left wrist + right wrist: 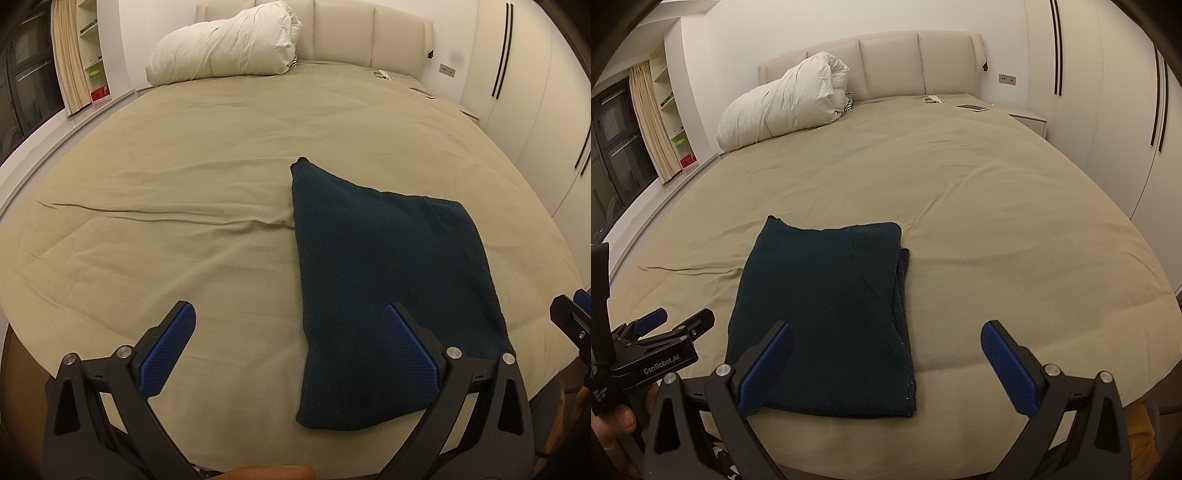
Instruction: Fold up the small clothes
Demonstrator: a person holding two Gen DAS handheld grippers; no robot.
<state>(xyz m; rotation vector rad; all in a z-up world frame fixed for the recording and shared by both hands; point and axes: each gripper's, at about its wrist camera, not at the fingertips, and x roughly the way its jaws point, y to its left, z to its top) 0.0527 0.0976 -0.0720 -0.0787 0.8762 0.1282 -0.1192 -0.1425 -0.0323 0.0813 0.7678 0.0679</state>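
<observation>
A dark teal knit garment (391,280) lies folded flat on the beige bed sheet (166,229) near the front edge; it also shows in the right wrist view (827,314). My left gripper (288,325) is open and empty, hovering above the garment's left edge. My right gripper (886,339) is open and empty above the garment's right edge. The left gripper shows at the left of the right wrist view (679,321), and the right gripper's tip shows at the right edge of the left wrist view (569,314).
A white rolled duvet (225,44) lies by the padded headboard (354,33). Small flat items (973,107) lie at the bed's far right. Wardrobe doors (1108,110) stand on the right, shelves (90,55) and a window on the left.
</observation>
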